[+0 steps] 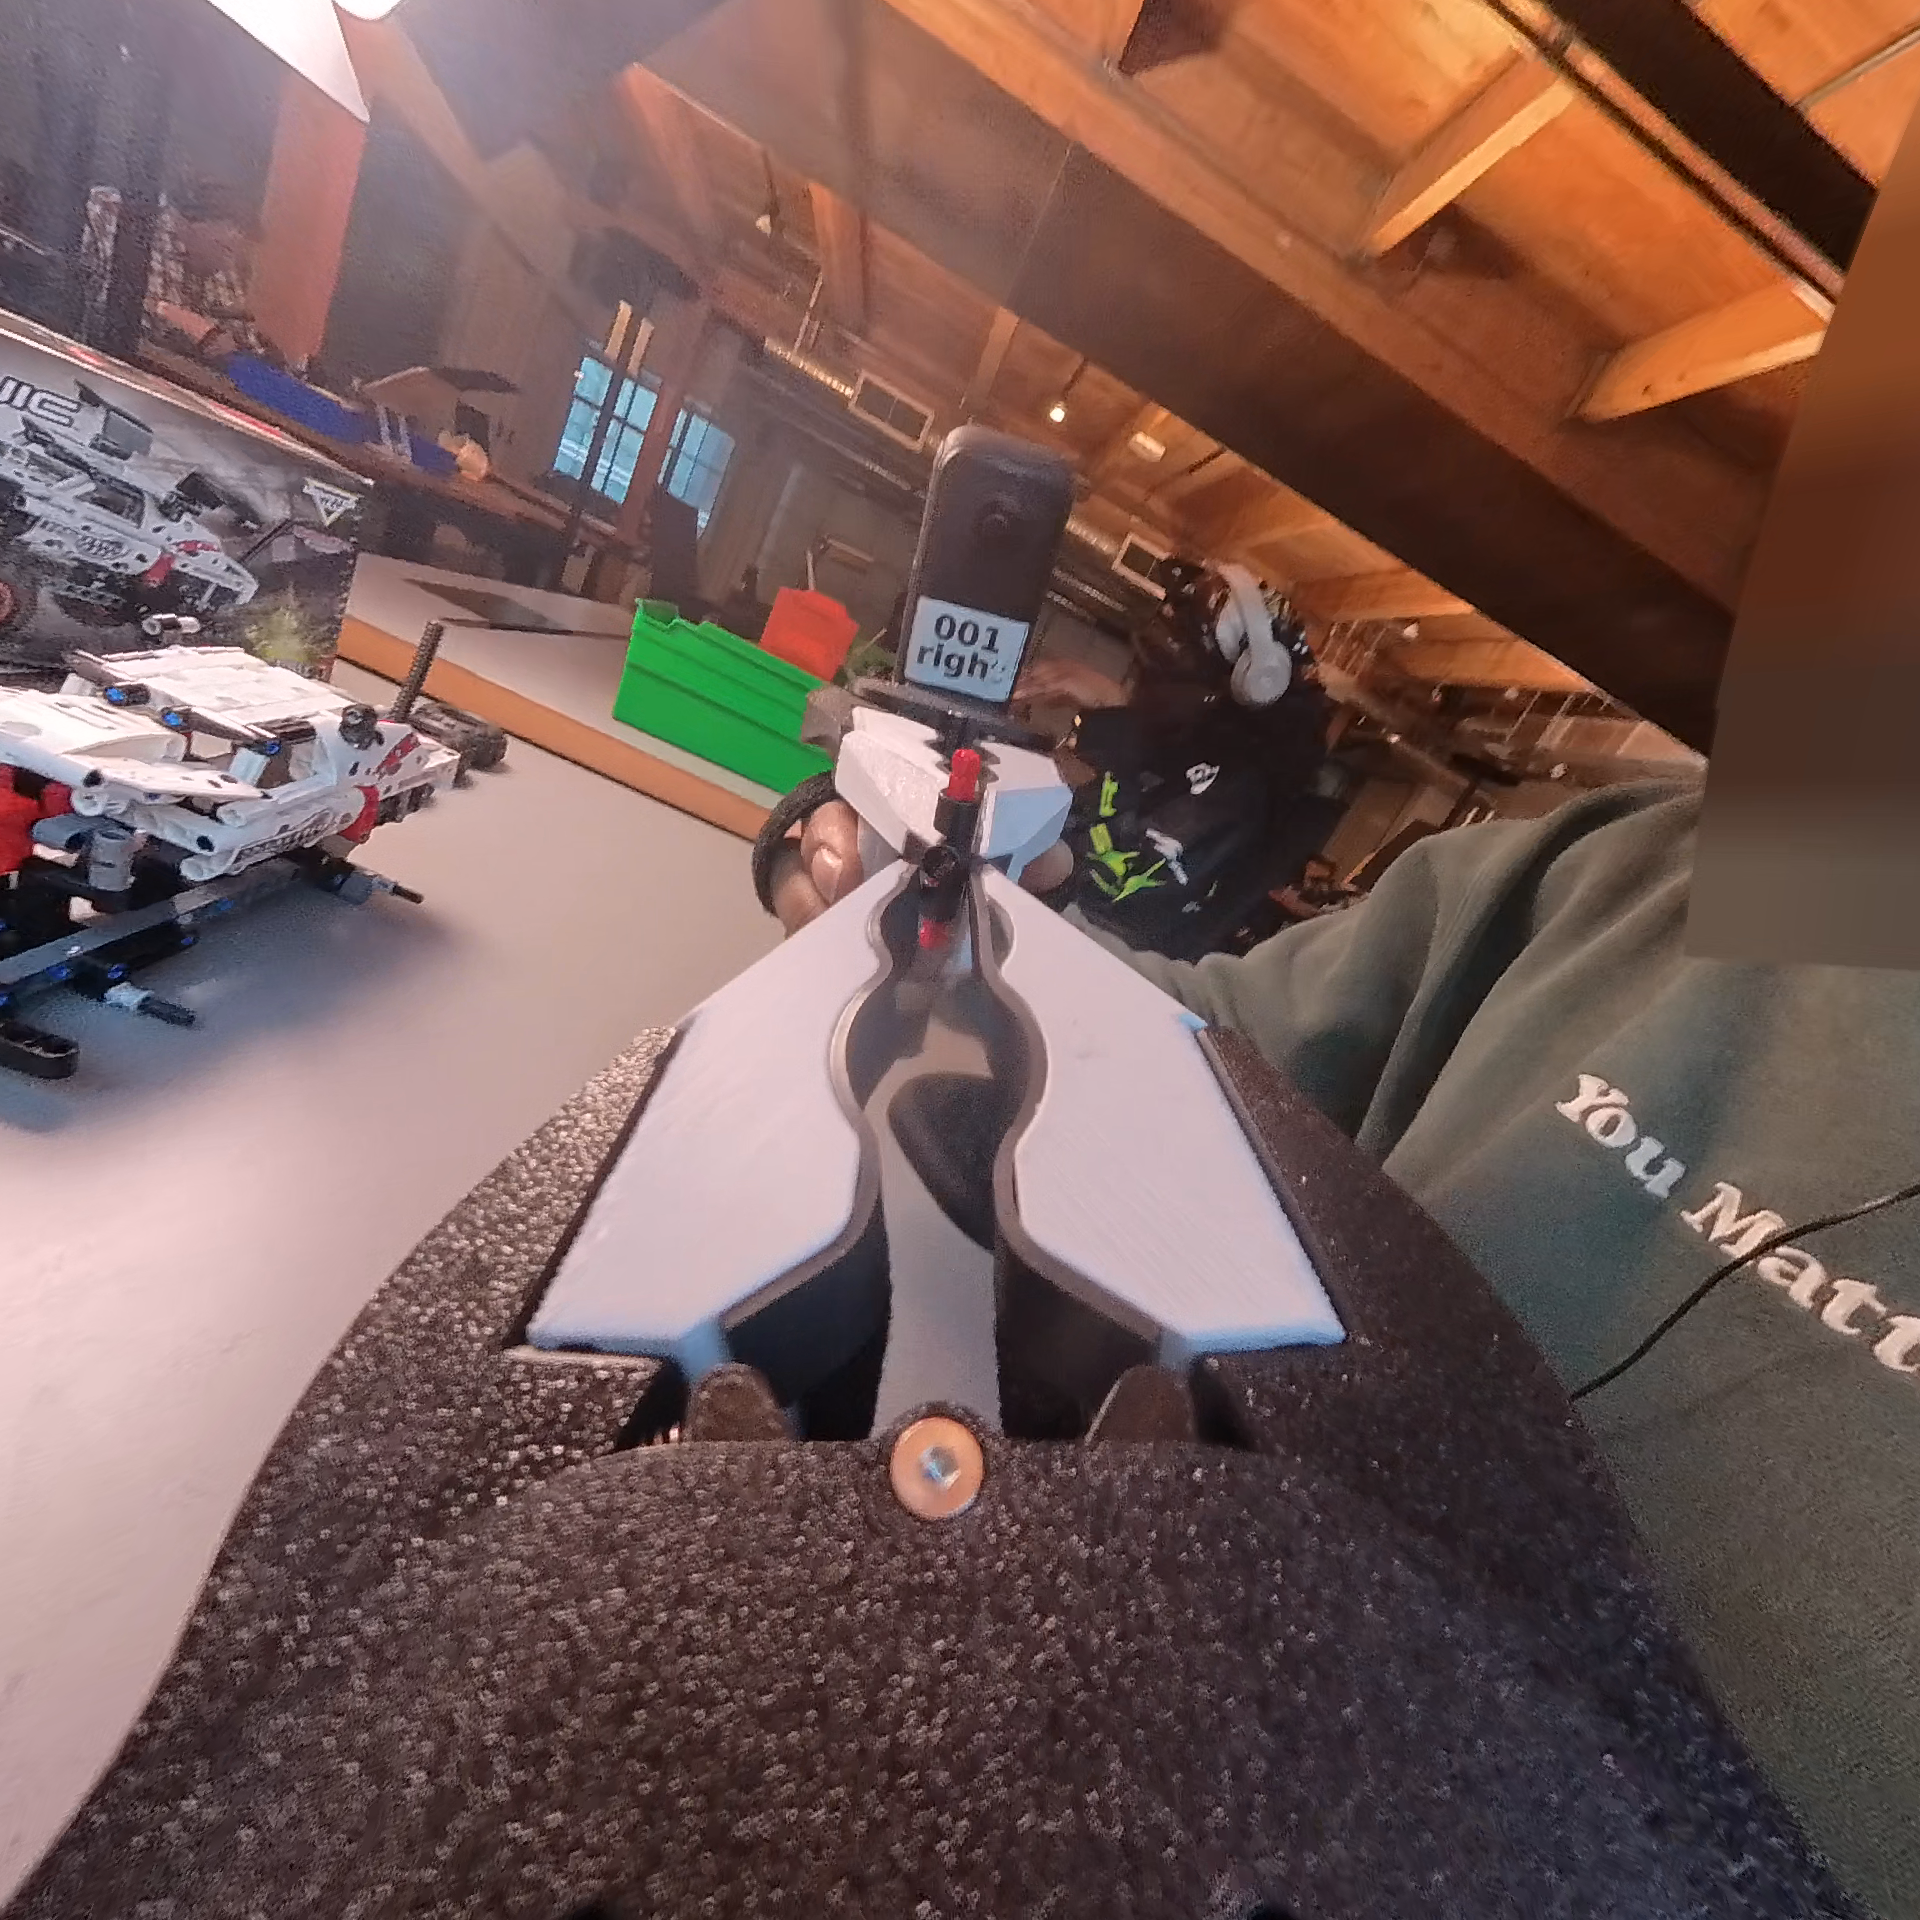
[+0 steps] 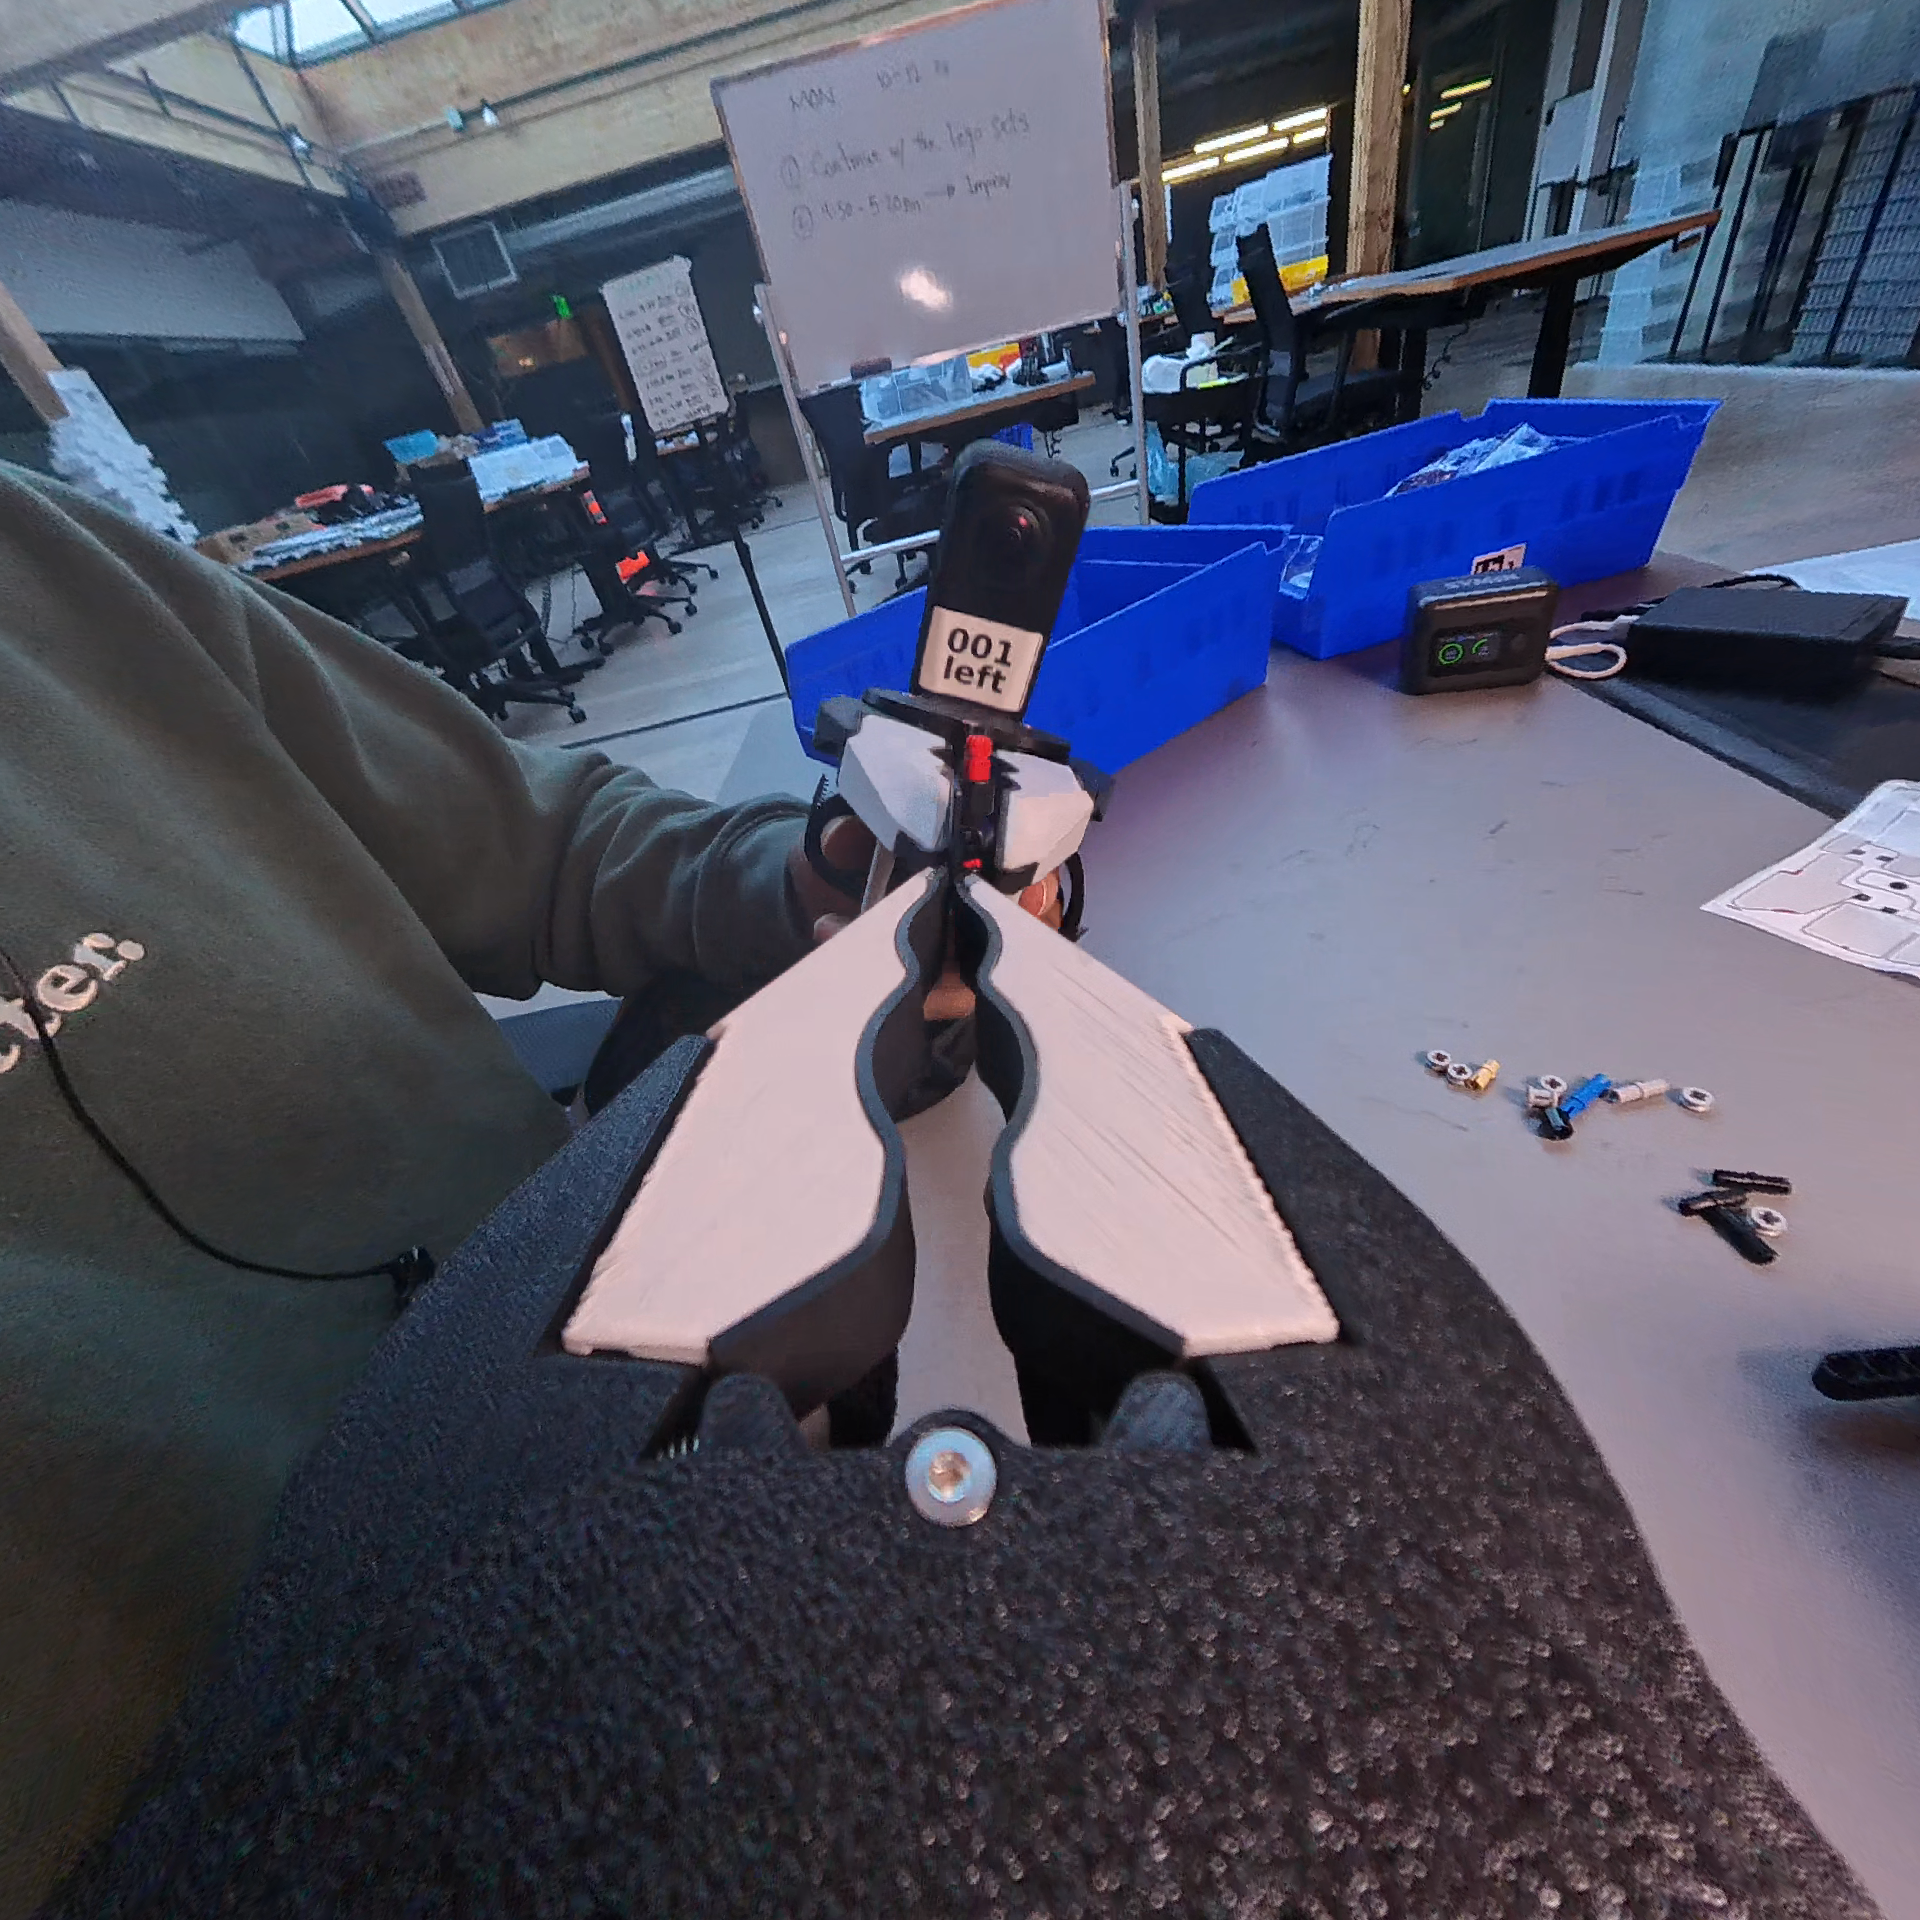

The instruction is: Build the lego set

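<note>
Left of everything else, the part-built white truck (image 1: 197,769) stands on the grey surface (image 1: 416,1091), with its picture box (image 1: 156,520) just behind it. To the truck's right, both tools meet nose to nose in mid-air above the surface.

The left tool (image 1: 940,914) is clenched on a small black-and-red pin assembly (image 1: 948,831), and the right tool (image 2: 951,883) is pinched on the same piece from the opposite side. Exactly where each tip bites is hard to make out, since the piece is tiny and half hidden between the tips.

Farther right of the truck, past the tools, lie two blue bins (image 2: 1164,634), a small black device with a lit screen (image 2: 1481,629), a sheet of paper (image 2: 1849,883) and a scatter of loose pins and bushes (image 2: 1569,1091).

The step in hand looks like pushing two small parts together before they go onto the truck. To do it well:
- keep both tools on one line, so the pin enters straight;
- hold one tool steady as the anvil and press with the other;
- squeeze firmly, as so small a piece could twist or pop free;
- ease off one tool only when the joint feels seated.
</note>
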{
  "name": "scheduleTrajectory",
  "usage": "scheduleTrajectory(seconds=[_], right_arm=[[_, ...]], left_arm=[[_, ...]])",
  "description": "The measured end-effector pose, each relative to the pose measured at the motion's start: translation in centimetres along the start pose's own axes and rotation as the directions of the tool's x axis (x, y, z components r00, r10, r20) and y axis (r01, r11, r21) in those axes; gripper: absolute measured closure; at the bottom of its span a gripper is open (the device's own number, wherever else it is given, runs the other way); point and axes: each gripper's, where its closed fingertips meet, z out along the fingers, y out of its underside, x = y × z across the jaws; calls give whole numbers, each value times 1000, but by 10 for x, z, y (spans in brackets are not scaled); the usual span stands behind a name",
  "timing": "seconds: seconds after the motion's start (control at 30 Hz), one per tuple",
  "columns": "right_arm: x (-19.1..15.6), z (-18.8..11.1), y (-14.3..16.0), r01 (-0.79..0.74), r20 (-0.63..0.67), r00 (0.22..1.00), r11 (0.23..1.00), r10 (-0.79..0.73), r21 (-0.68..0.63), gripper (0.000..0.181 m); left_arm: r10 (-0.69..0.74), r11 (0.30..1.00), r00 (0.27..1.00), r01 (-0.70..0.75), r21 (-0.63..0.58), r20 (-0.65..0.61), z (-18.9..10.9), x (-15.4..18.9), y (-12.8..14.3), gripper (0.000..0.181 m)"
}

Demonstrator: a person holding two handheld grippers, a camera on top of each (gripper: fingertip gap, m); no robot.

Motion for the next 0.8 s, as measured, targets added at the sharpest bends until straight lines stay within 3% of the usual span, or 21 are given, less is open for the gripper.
scheduleTrajectory(seconds=[0.17, 0.3, 0.4, 0.47, 0.6, 0.8], right_arm=[[-2, -7, 11, 20, 20, 1000, 996, -18, -82, 181], [-7, -5, 27, 40, 46, 998, 983, -32, -177, 181], [-13, -3, 38, 55, 74, 997, 971, -39, -233, 181], [-16, -2, 43, 70, 88, 995, 963, -48, -261, 181], [-17, -1, 37, 67, 89, 995, 973, -49, -222, 181], [-7, -3, -6, 85, -3, 996, 996, -85, 40, 171]], left_arm=[[121, 984, 991, -111, -142, 59, -7, -7, 12, 169], [211, 945, 977, -193, -264, 38, -6, -2, 26, 160], [274, 893, 962, -250, -374, 11, -5, 0, 44, 162], [302, 871, 953, -280, -404, -9, -4, 3, 52, 175], [260, 909, 966, -248, -336, -10, -3, 6, 43, 176], [98, 995, 995, -98, -17, 2, -8, 9, -5, 176]])
